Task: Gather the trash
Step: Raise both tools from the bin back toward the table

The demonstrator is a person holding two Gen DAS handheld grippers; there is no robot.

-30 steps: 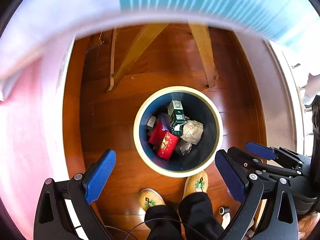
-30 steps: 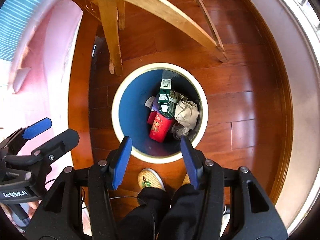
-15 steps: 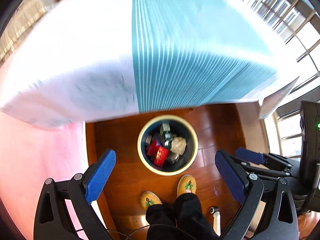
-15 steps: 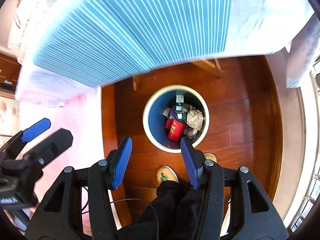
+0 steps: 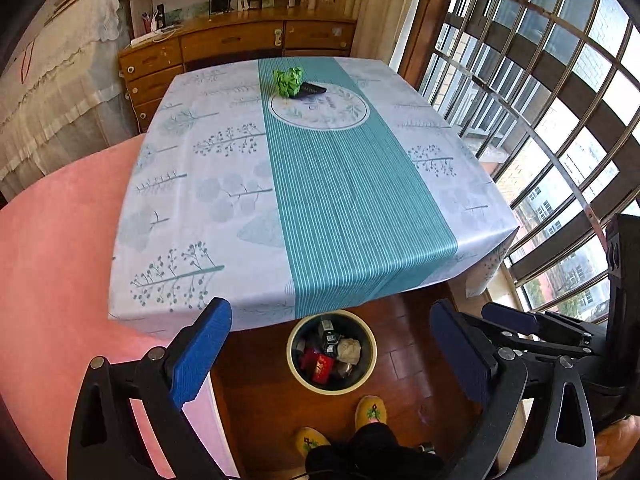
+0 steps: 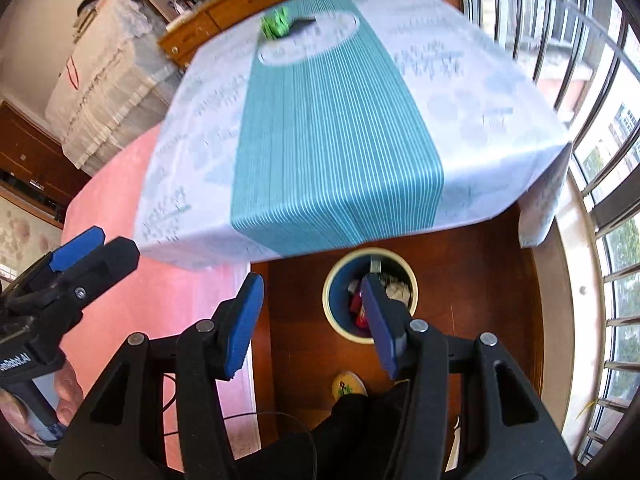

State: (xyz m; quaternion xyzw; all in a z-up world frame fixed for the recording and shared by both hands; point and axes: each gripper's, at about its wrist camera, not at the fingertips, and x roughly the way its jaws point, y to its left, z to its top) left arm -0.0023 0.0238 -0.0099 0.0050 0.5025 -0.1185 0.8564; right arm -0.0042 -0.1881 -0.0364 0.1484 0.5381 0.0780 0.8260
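Your left gripper (image 5: 332,356) hangs with its blue pads spread wide and nothing between them. Beyond it the surface (image 5: 224,184) wears a pale leaf-print cloth with a teal striped band down the middle. Near the far edge, on that band, a crumpled green wrapper (image 5: 288,81) touches a dark flat packet (image 5: 313,88). On the wooden floor below the near edge stands a round bin (image 5: 370,364) holding trash.
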